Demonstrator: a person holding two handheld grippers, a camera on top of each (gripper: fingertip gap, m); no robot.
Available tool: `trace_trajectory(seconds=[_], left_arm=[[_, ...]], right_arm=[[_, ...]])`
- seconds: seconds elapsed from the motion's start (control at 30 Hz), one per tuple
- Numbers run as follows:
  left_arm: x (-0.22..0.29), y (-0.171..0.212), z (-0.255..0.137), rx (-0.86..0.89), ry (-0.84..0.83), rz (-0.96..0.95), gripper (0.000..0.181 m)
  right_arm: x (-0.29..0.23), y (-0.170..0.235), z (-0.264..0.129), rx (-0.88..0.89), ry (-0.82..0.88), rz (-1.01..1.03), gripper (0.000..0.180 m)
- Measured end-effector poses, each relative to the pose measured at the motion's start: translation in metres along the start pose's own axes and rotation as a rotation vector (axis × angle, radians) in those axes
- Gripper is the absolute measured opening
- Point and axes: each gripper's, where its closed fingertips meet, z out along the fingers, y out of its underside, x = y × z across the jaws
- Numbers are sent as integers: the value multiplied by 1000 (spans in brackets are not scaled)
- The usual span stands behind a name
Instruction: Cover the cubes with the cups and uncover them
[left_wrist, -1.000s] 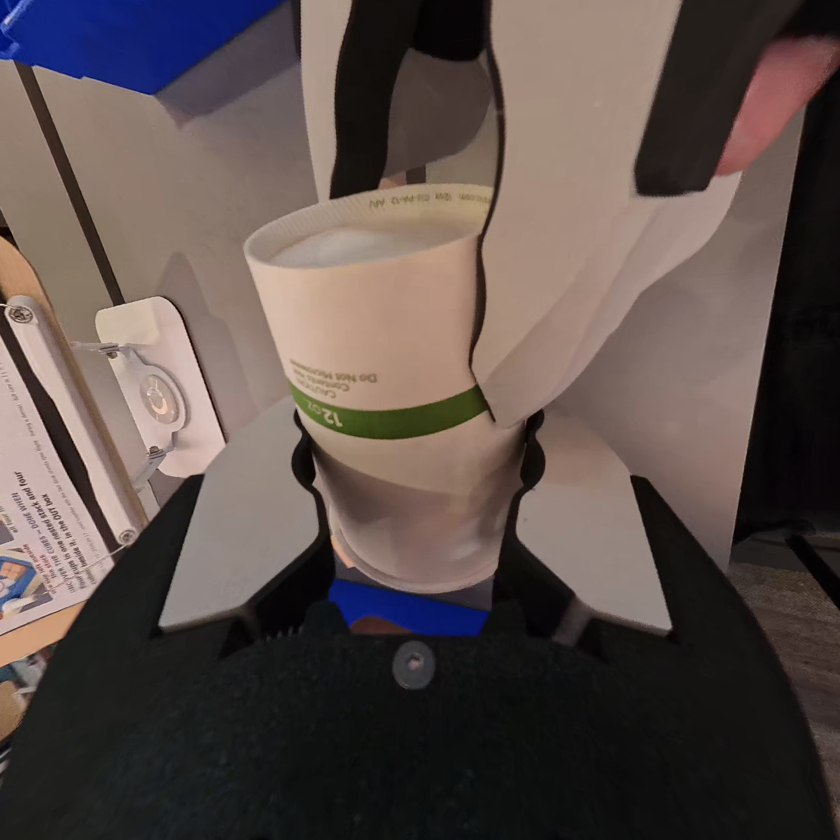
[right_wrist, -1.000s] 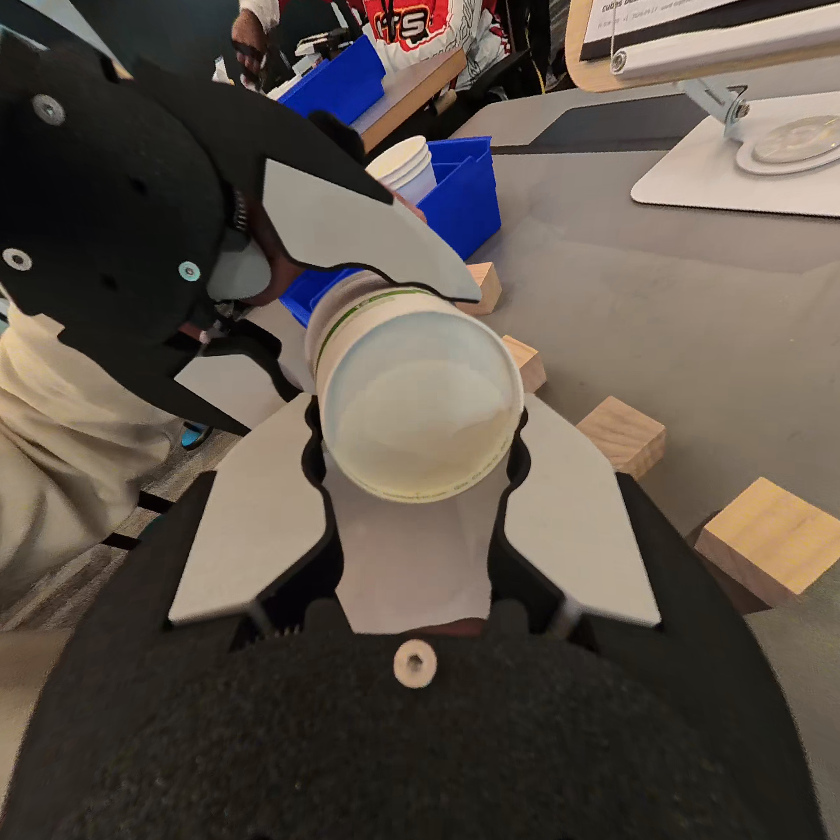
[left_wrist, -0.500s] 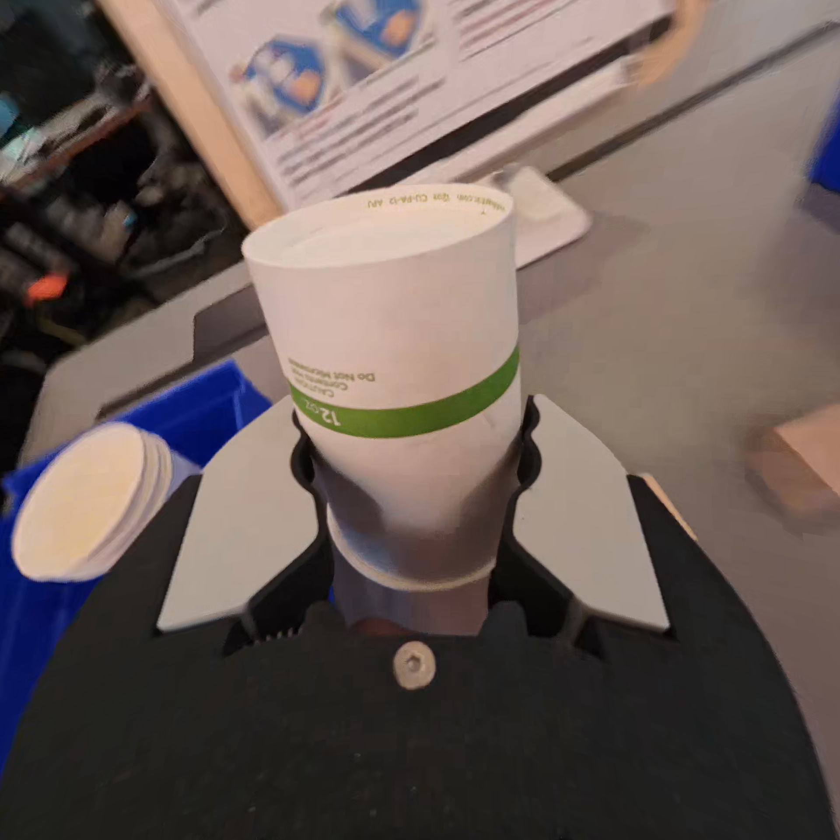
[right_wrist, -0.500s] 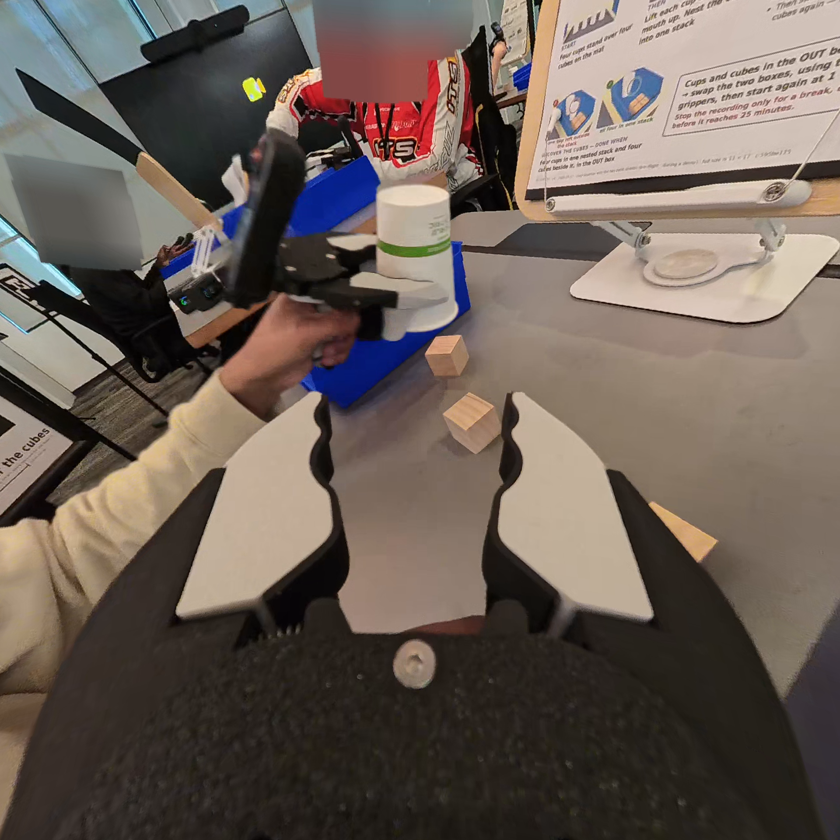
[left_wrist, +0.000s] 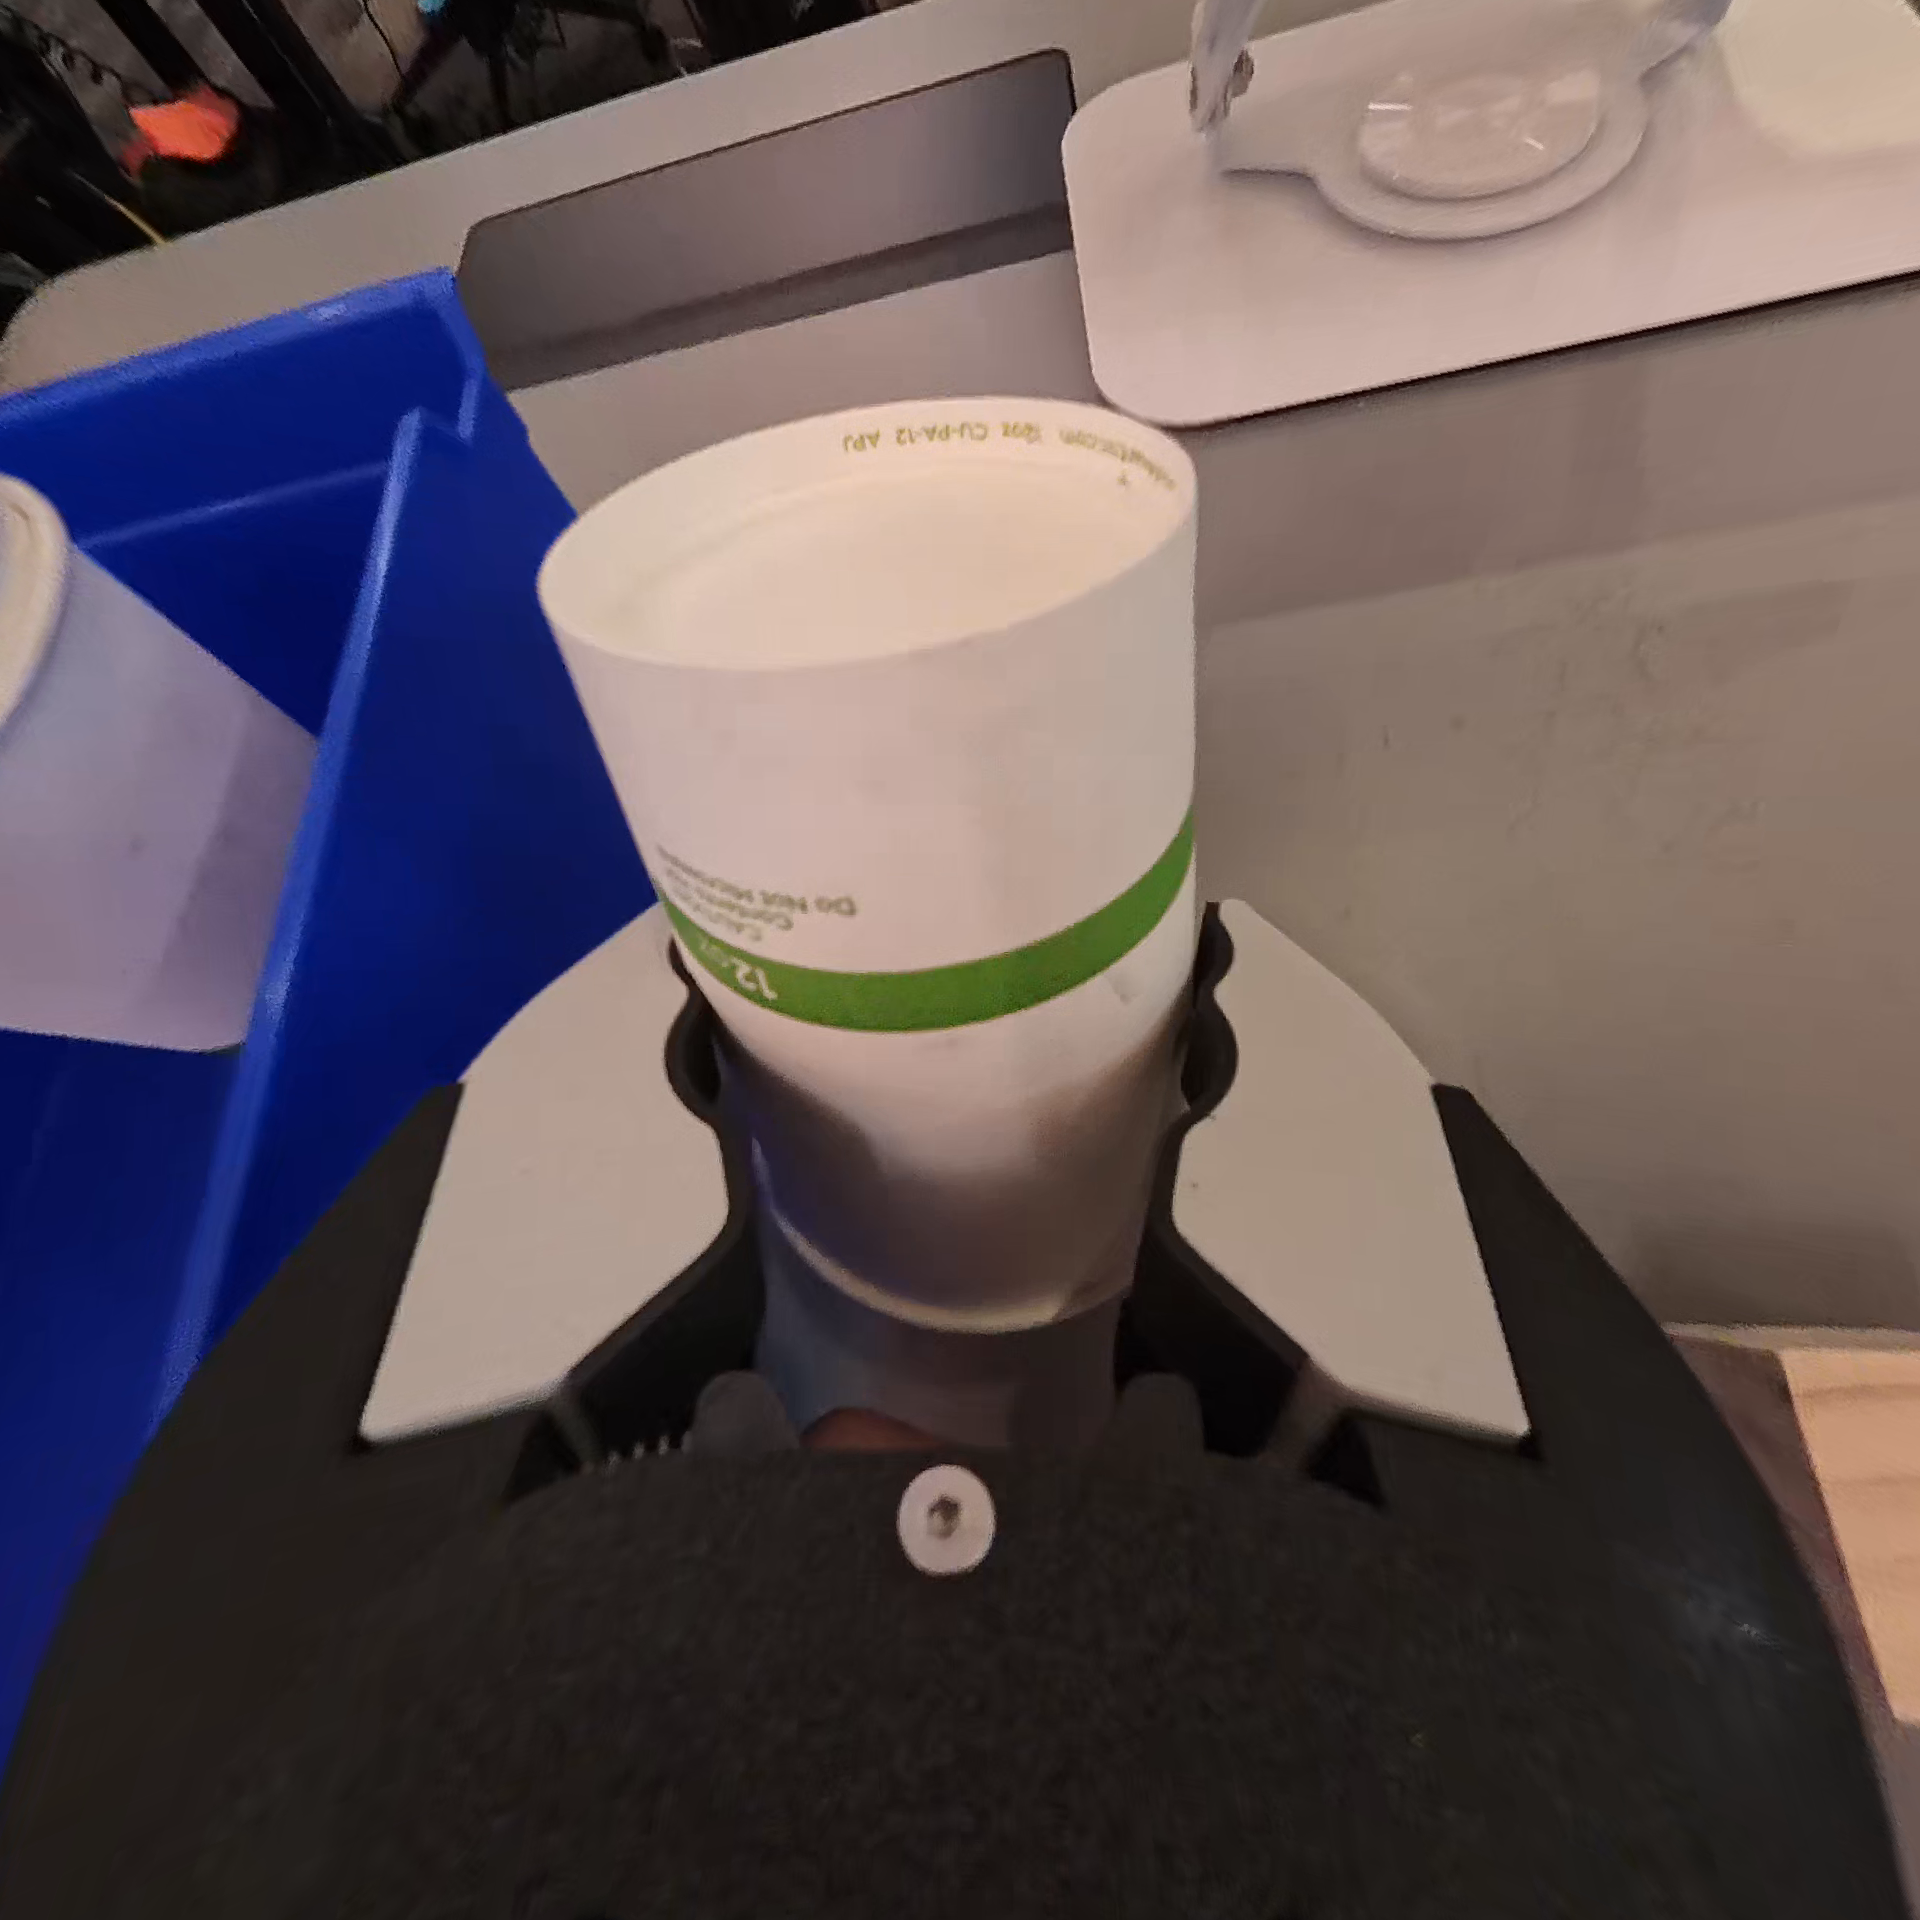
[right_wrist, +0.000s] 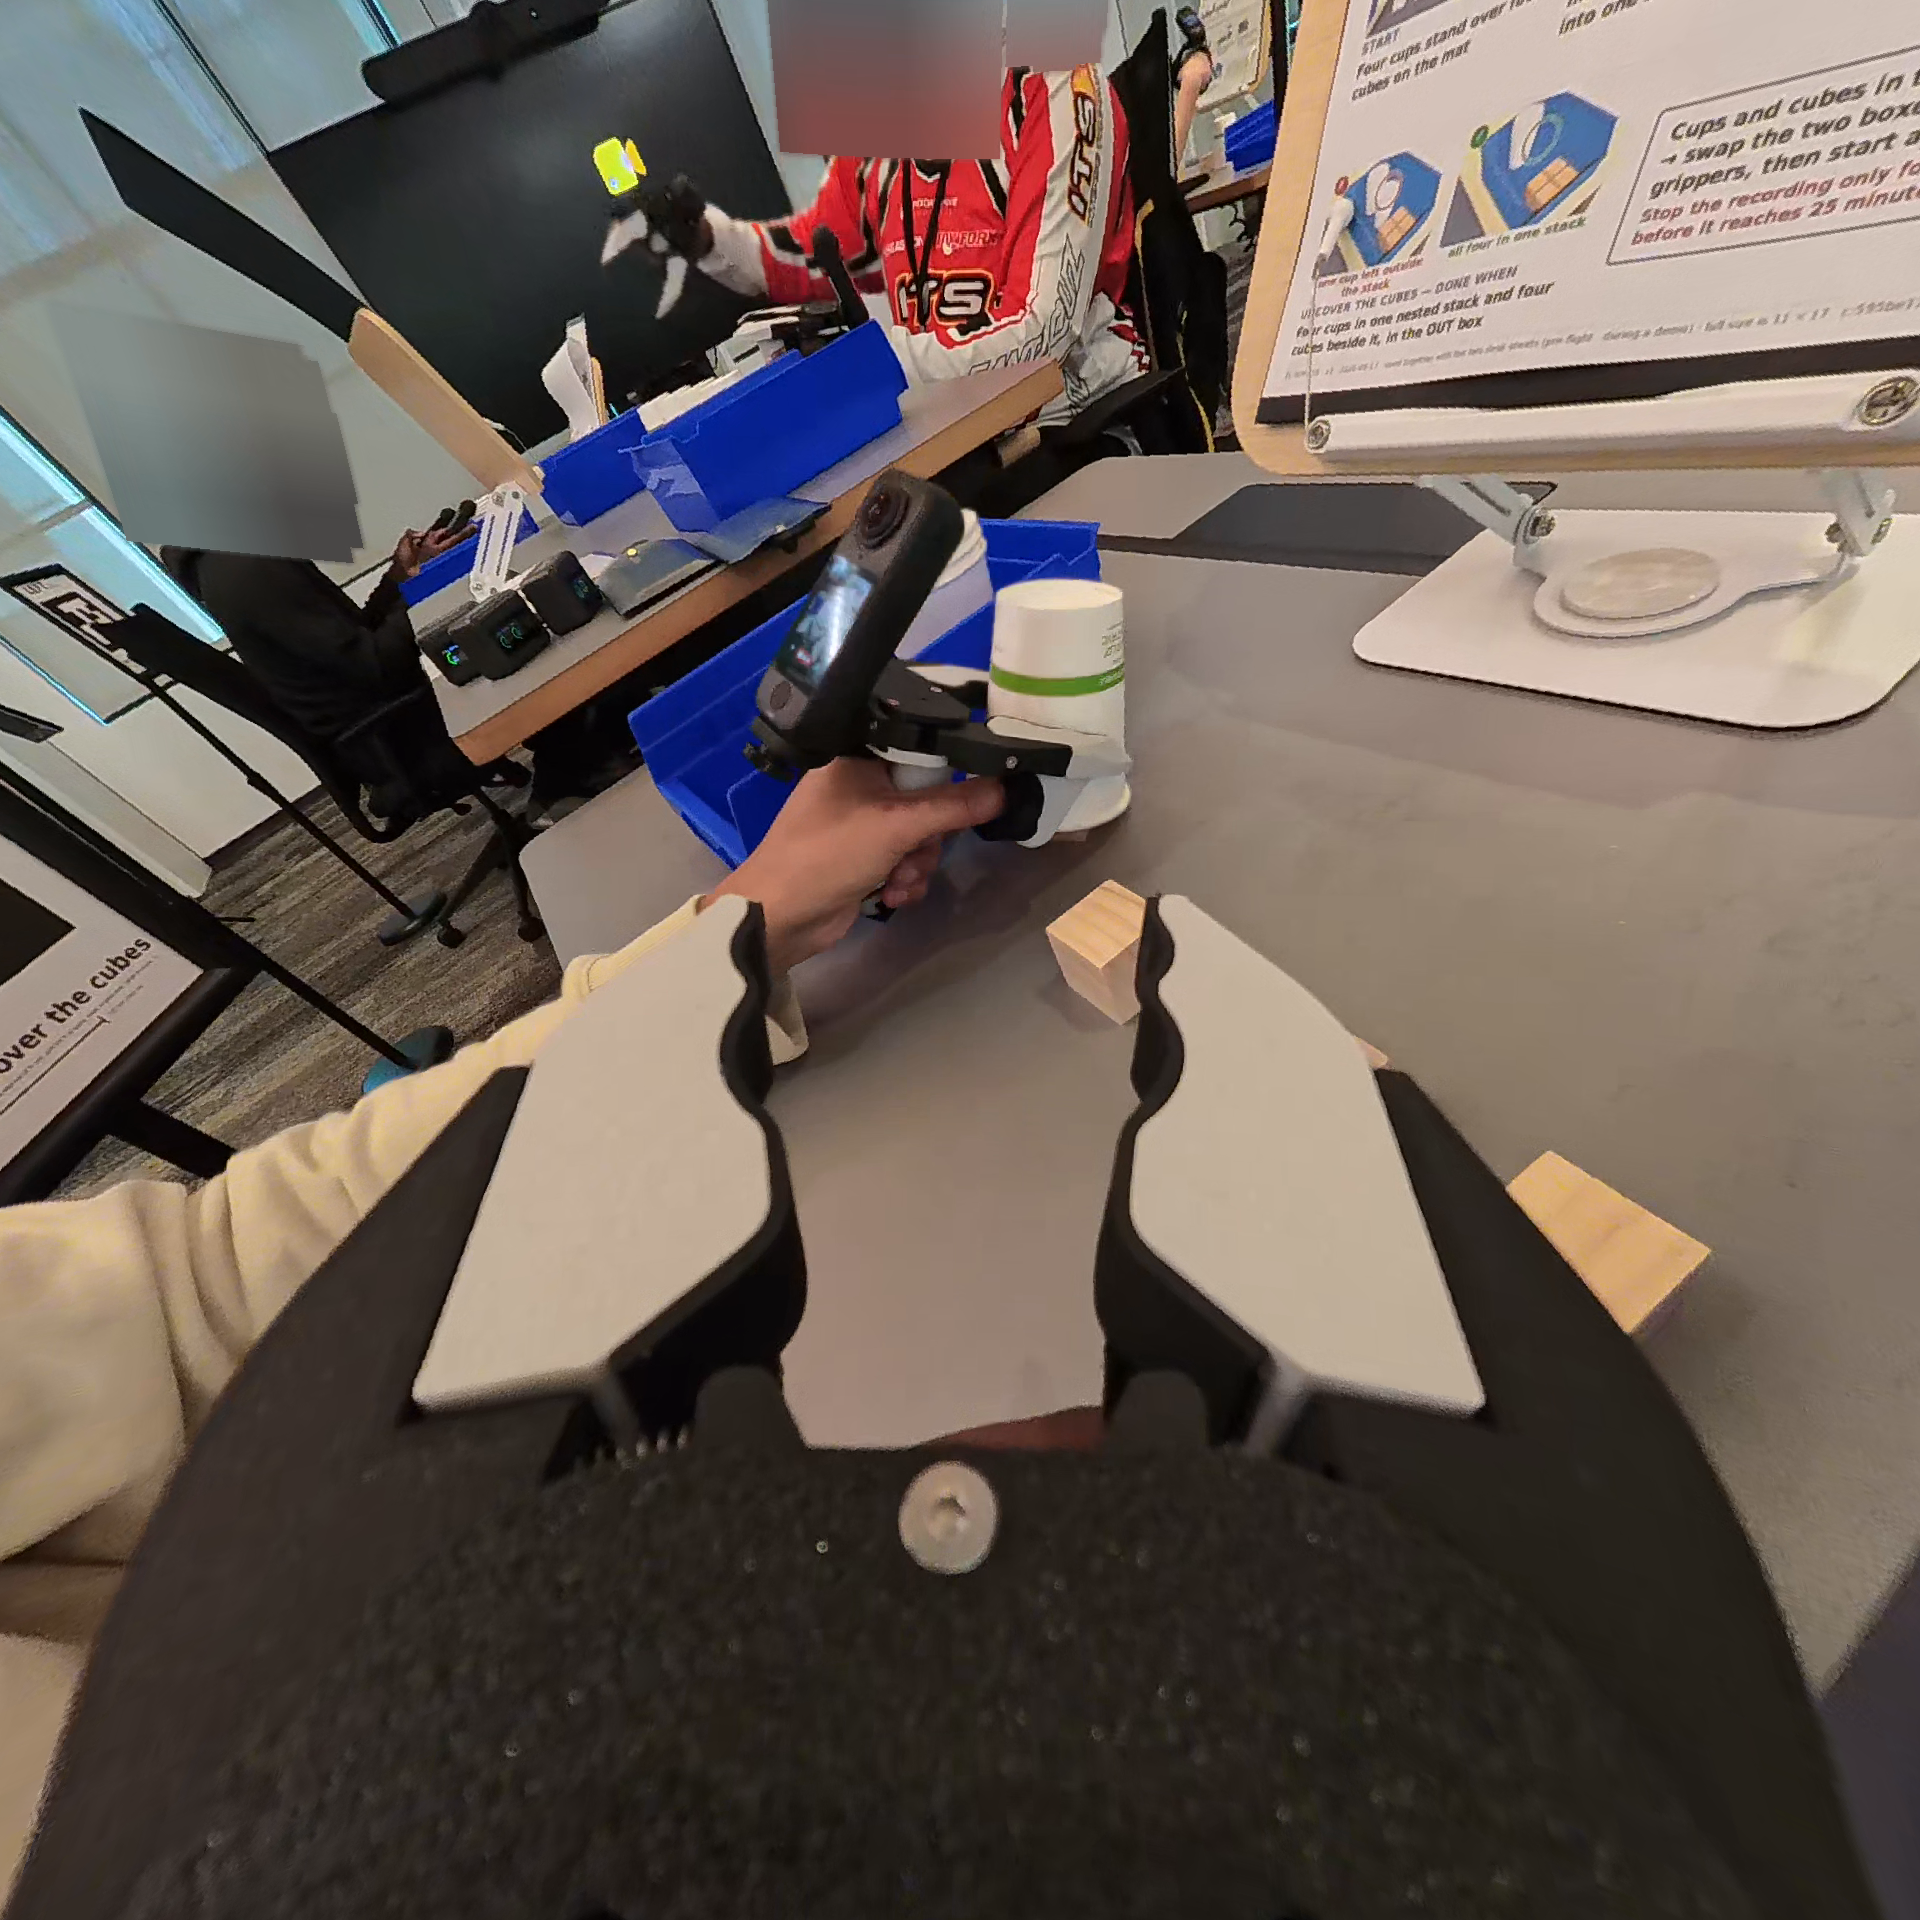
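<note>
A white paper cup with a green band (left_wrist: 894, 790) sits mouth-down between my left gripper's (left_wrist: 945, 997) fingers, which are shut on its lower part. In the right wrist view the same cup (right_wrist: 1060, 665) is upright-inverted in the left gripper (right_wrist: 1081, 764), its rim at or just above the grey table beside the blue bin. What is under it is hidden. My right gripper (right_wrist: 951, 987) is open and empty above the table. A wooden cube (right_wrist: 1091, 951) lies just beyond its right fingertip, and another cube (right_wrist: 1600, 1242) lies to its right.
A blue bin (left_wrist: 343, 727) with a stack of cups (left_wrist: 104, 831) stands left of the held cup. A white stand base (right_wrist: 1621, 644) with an instruction board is at the back right. A cube corner (left_wrist: 1860, 1507) shows at the lower right of the left wrist view. People sit at another table behind.
The right gripper let go of the cup's base and drew back, open. The left gripper carried the cup mouth-down and lowered it to the table beside the blue bin, where a far cube showed.
</note>
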Motion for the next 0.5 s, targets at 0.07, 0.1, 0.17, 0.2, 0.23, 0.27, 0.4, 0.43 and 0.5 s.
trace_trajectory(seconds=[0.07,0.1,0.17,0.2,0.23,0.27,0.4,0.43,0.5], left_arm=[[1,7,-5,-20,17,-12,89],[2,12,-8,-29,21,-16,89],[5,25,-15,-58,33,-5,89],[7,29,-19,-55,40,-4,88],[8,33,-23,-50,45,-9,88],[10,37,-28,-56,54,-15,89],[11,50,-43,-81,79,-17,89],[9,52,-45,-80,78,-13,89],[6,61,-45,-96,73,5,92]], right_arm=[[1,0,0,0,-2,5,67],[1,0,-1,0,-1,5,67],[0,-1,-2,1,-2,3,67],[0,-1,-2,1,-3,2,67],[-1,-2,-2,2,-5,1,67],[-1,-2,-2,2,-6,1,67],[-3,0,-2,-6,-11,-2,66],[-4,0,-2,-8,-12,-4,66],[-4,0,-2,-12,-12,-11,65]])
